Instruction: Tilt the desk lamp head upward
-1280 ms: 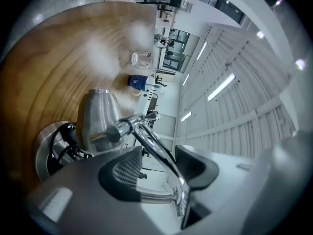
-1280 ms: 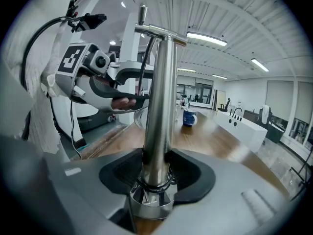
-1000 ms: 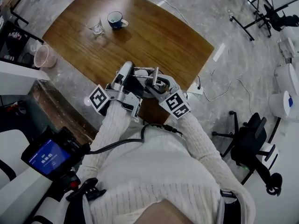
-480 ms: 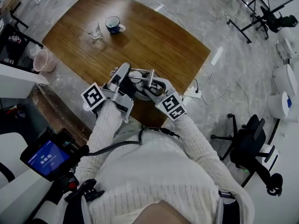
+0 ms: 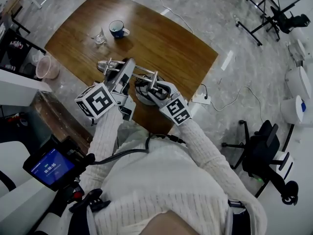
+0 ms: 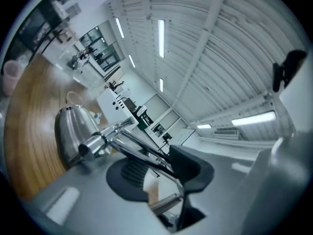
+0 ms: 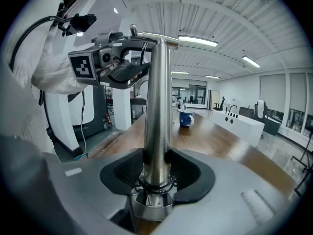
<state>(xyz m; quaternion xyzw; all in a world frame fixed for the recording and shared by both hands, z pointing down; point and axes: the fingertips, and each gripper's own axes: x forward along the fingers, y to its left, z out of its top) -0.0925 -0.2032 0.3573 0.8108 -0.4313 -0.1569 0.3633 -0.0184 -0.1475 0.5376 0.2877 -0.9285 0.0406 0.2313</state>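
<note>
Two grippers are at the lamp (image 5: 146, 76), which is all polished chrome and stands near the front edge of the brown wooden tabletop (image 5: 166, 38).

The right gripper (image 7: 157, 173) is clamped on the post (image 7: 157, 106). This is a smooth round tube that rises straight up between its jaws. The two black pads (image 7: 122, 173) have a fine rough texture and press on the tube, one from each side. Just below the jaws a thin black cable is wound round the foot of the post. Under it shows the round metal base (image 7: 149, 209). Above this gripper the post ends in a short crossbar, like the letter T.

The left gripper (image 6: 161, 173) is higher, up and to the left of the right one. It is at the arm (image 6: 132, 143), which is made of thin, shiny parallel rods. Its jaws are opening. The rods run between the two black pads close along the right pad, and the left pad stands apart from them. Beyond these jaws and to their left, the arm ends in a small cylindrical joint. There sits the head (image 6: 73, 129), a bell-shaped chrome shade with a mirror finish.

Far ahead of both grippers, a blue glazed mug (image 5: 117, 28) and a small clear glass (image 5: 100, 35) stand near each other on the far side of the tabletop.
</note>
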